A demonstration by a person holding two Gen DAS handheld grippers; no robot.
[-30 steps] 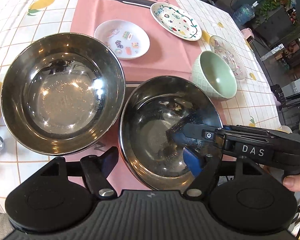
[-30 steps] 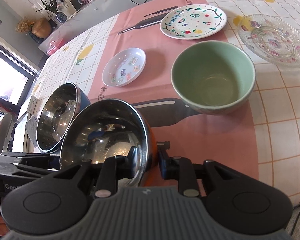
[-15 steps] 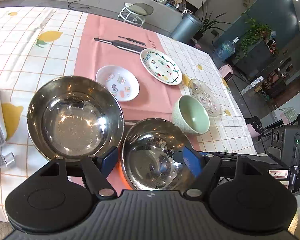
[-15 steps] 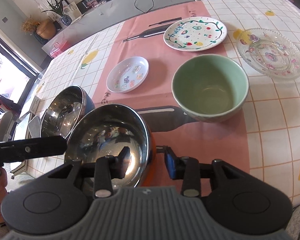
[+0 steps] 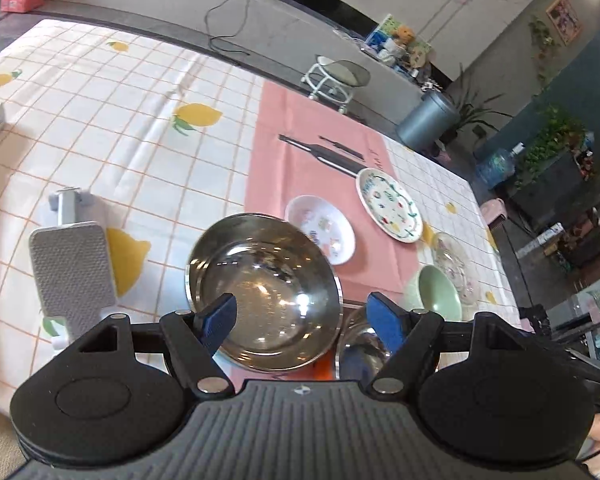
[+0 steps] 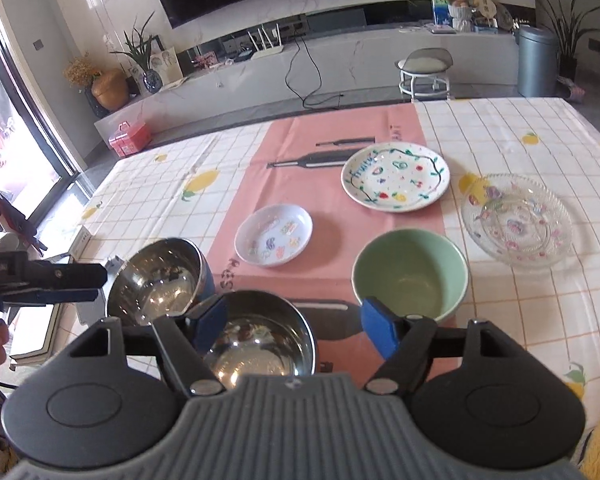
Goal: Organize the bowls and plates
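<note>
Two steel bowls stand side by side at the table's near edge: the larger one on the left, the orange-sided one to its right. A green bowl, a small white sticker plate, a fruit-painted plate and a clear glass plate lie beyond. My left gripper is open and empty, high above the larger bowl. My right gripper is open and empty above the orange-sided bowl.
A pink runner crosses the checked tablecloth. A grey mesh paddle-shaped object lies left of the bowls. A stool and a bin stand past the table's far edge.
My right gripper has let go of the orange-sided bowl's rim and opened. Both grippers have risen and pulled back from the bowls.
</note>
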